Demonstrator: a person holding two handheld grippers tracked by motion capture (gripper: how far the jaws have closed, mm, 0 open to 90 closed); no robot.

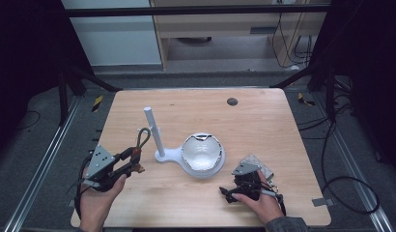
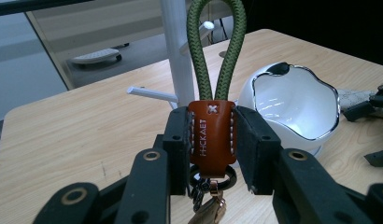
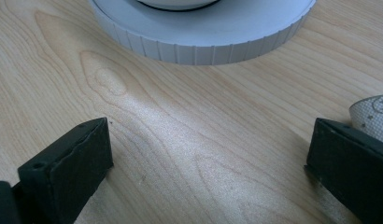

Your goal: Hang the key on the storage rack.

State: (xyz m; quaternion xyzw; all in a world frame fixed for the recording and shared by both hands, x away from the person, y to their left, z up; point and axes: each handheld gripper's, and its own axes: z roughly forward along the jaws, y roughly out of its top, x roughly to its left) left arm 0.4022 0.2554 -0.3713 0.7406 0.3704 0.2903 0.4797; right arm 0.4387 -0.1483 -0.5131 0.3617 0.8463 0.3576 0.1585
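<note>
Clamped in your left gripper (image 2: 212,154), keychain (image 2: 212,135) loop points up toward the stand (image 2: 176,51) peg (image 2: 151,94) just beyond

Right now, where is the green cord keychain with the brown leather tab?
The green cord keychain is clamped in the left tongs, at the high view's left, beside the white post stand.

keychain (image 2: 212,135) left of post (image 1: 153,131) | bowl (image 1: 202,152) right of post

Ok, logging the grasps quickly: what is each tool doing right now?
Left tool: closed on the keychain, gripping its brown leather tab.
Right tool: open, nothing between its jaws, low over the table.
</note>
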